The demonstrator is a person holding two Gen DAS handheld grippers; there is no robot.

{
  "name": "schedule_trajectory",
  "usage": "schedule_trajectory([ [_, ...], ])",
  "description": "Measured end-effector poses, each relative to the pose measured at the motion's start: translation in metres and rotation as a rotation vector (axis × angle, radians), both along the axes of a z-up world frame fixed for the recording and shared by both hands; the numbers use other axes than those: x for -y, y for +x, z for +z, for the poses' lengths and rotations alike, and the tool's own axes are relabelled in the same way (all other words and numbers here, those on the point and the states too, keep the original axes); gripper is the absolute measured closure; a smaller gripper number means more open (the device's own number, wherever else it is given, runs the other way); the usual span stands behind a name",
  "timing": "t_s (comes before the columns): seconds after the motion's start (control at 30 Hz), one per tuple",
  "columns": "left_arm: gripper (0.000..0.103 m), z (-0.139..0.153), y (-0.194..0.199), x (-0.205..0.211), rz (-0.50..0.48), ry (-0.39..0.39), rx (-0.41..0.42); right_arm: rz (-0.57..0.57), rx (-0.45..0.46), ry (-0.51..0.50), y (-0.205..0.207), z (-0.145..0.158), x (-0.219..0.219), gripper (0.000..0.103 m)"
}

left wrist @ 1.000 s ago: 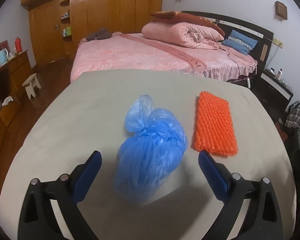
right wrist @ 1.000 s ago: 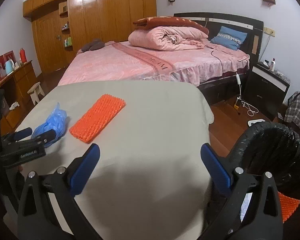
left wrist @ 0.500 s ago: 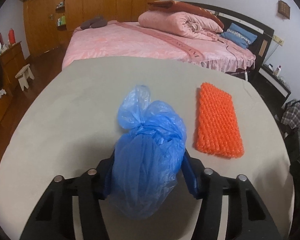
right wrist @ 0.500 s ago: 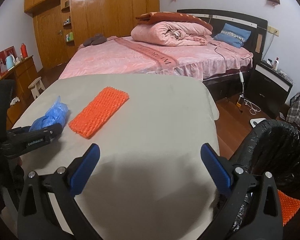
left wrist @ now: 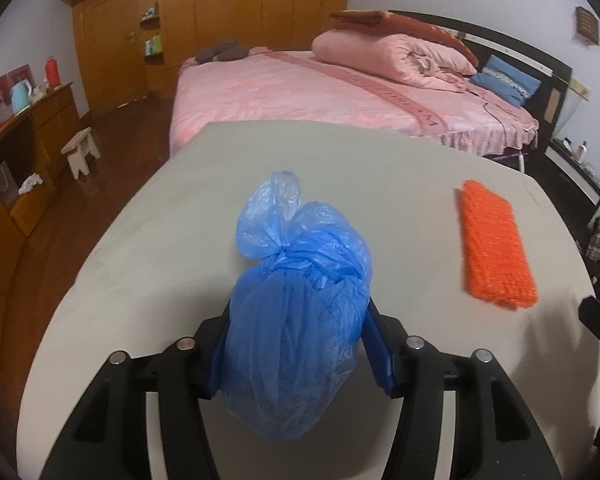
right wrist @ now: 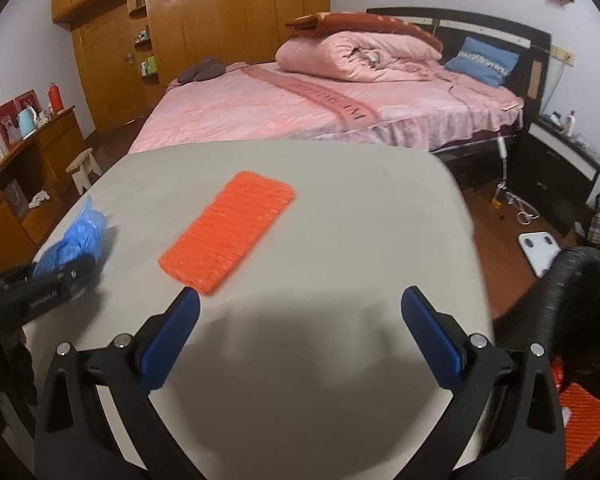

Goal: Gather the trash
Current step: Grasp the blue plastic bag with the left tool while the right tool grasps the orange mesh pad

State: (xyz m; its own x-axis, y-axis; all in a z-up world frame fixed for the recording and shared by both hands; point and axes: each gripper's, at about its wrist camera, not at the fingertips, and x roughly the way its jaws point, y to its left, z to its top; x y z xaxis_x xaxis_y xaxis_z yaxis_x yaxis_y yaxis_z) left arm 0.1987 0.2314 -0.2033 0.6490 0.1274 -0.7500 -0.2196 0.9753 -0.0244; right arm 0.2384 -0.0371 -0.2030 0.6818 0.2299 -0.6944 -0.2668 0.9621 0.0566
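A knotted blue plastic bag (left wrist: 295, 320) fills the middle of the left wrist view, and my left gripper (left wrist: 297, 344) is shut on its sides over the grey table (left wrist: 159, 264). An orange foam net (left wrist: 494, 248) lies flat on the table to the bag's right. In the right wrist view the same orange net (right wrist: 229, 230) lies ahead and to the left of my right gripper (right wrist: 300, 320), which stands open over bare table with nothing between its fingers. The blue bag (right wrist: 73, 240) and left gripper show at that view's left edge.
A black-lined trash bin (right wrist: 580, 308) stands off the table's right edge, with another orange net (right wrist: 584, 412) beside it. Behind the table is a pink bed (right wrist: 300, 108). A wooden cabinet (left wrist: 23, 152) and small stool (left wrist: 81, 152) stand at the left.
My left gripper went from wide open around the blue bag to shut on it. The right gripper has shifted left toward the orange net, staying open.
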Motion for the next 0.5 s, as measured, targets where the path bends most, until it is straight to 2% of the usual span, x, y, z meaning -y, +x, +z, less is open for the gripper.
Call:
schedule_trajectory([
  [0.23,0.047,-0.005,-0.002,-0.009,0.012,-0.005,-0.012,0.040,-0.029,-0.040,0.022,-0.009,-0.039,0.005],
  [0.5,0.047,-0.006,0.000,-0.008,0.005,-0.011,-0.013,0.059,-0.116,-0.085,0.031,-0.029,-0.051,0.005],
])
